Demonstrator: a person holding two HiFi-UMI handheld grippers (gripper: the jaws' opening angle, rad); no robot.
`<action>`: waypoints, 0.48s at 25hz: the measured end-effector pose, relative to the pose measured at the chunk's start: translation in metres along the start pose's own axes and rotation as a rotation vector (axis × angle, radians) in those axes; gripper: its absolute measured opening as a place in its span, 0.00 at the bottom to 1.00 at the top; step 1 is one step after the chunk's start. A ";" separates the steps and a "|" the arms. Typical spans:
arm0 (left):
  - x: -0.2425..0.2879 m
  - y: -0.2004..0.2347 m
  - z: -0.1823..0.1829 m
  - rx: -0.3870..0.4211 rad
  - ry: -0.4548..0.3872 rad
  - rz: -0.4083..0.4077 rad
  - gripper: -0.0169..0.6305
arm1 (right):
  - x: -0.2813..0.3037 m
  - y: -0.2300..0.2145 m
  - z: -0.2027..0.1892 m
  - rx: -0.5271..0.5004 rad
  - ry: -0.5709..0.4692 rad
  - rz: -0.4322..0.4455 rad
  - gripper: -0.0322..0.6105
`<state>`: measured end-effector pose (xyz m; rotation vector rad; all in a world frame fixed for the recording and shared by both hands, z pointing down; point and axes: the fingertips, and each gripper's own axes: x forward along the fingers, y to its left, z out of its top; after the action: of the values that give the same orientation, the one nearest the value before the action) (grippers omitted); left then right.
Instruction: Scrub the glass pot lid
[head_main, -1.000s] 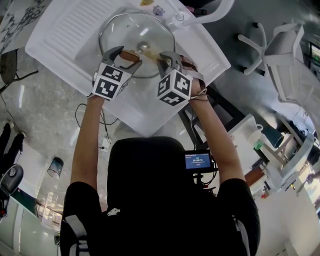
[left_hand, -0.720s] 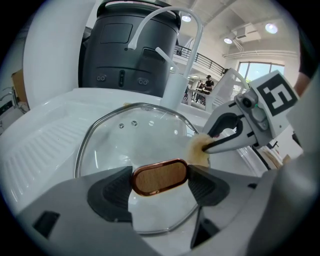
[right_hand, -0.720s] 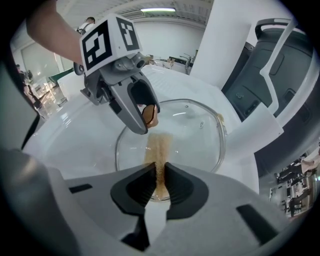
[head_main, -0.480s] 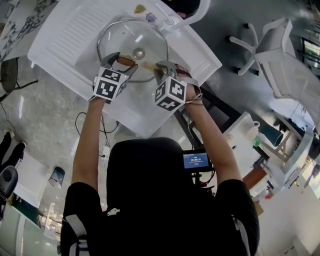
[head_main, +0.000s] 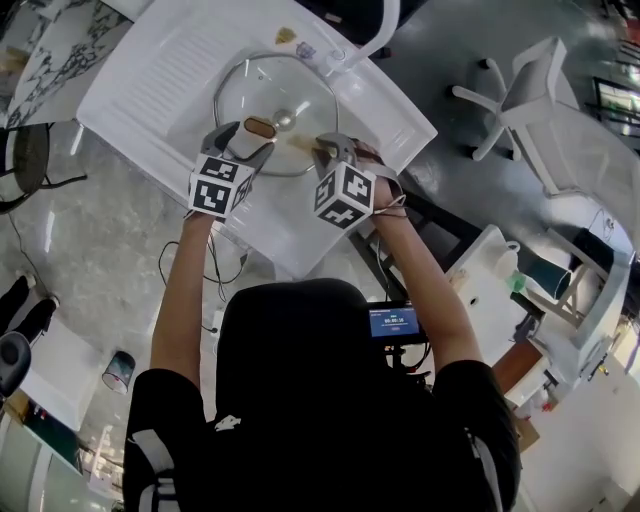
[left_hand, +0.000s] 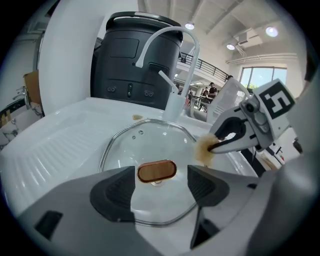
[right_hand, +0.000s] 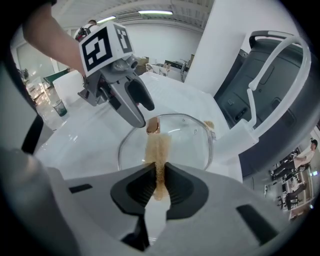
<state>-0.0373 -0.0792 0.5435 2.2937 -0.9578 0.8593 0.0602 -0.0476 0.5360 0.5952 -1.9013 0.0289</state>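
Note:
The glass pot lid lies knob-up in the white sink. Its brown wooden knob stands between the jaws of my left gripper, which is open, with a gap showing at the right jaw. In the head view the left gripper sits at the lid's near edge. My right gripper is shut on a tan sponge, whose far end rests on the lid beside the knob. The right gripper and sponge show at the lid's right rim.
A white faucet arches over the sink's far side, with a ribbed drainboard on the left. A dark bin stands behind the sink. White chairs and a table stand to the right on the floor.
The head view has shifted a little. Both grippers keep about the same places at the lid, left around the knob, right with the sponge.

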 end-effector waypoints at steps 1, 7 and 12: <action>-0.006 -0.002 0.000 0.007 -0.004 0.005 0.52 | -0.004 0.001 0.002 0.005 -0.003 -0.005 0.10; -0.046 -0.018 0.000 0.028 -0.045 0.005 0.52 | -0.031 0.007 0.022 0.056 -0.043 -0.038 0.10; -0.077 -0.029 0.012 0.062 -0.101 -0.007 0.51 | -0.056 0.008 0.039 0.136 -0.093 -0.080 0.10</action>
<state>-0.0537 -0.0353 0.4745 2.4122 -0.9779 0.7864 0.0392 -0.0301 0.4733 0.7759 -1.9752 0.0804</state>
